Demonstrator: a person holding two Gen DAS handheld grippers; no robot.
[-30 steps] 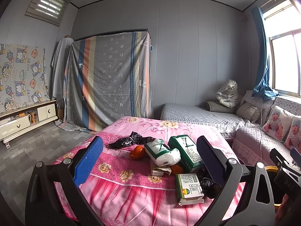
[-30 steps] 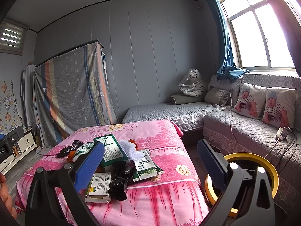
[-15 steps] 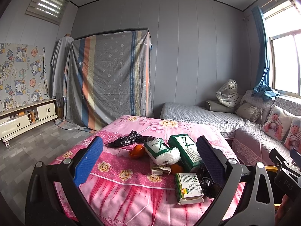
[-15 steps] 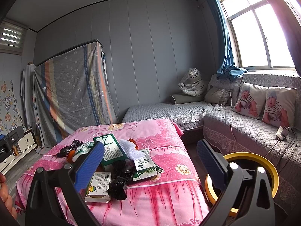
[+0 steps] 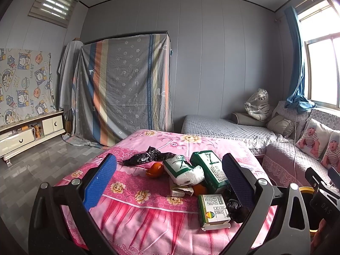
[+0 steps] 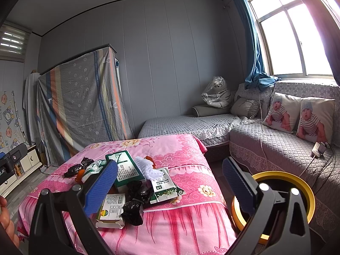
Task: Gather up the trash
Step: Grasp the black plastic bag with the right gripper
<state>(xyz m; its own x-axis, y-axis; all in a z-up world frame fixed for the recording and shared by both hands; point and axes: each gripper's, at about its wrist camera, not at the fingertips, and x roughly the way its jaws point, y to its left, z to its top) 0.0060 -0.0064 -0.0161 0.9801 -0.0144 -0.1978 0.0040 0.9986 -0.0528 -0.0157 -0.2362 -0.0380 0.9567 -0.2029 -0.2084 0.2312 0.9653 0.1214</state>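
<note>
Trash lies on a table covered by a pink flowered cloth: a black plastic bag, orange peel, green-and-white wrappers, a green packet, a small white-green box and a black crumpled bag. The same pile shows in the right wrist view: the box, the black crumpled bag, a green-white pouch. A yellow-rimmed bin stands right of the table. My left gripper and my right gripper are both open and empty, held short of the pile.
A grey quilted sofa with baby-print pillows runs along the right wall under the window. A striped sheet covers a wardrobe at the back. A low white cabinet stands at the left. Grey tiled floor lies left of the table.
Both grippers have barely moved; the views shift only slightly. Nothing was picked up or released.
</note>
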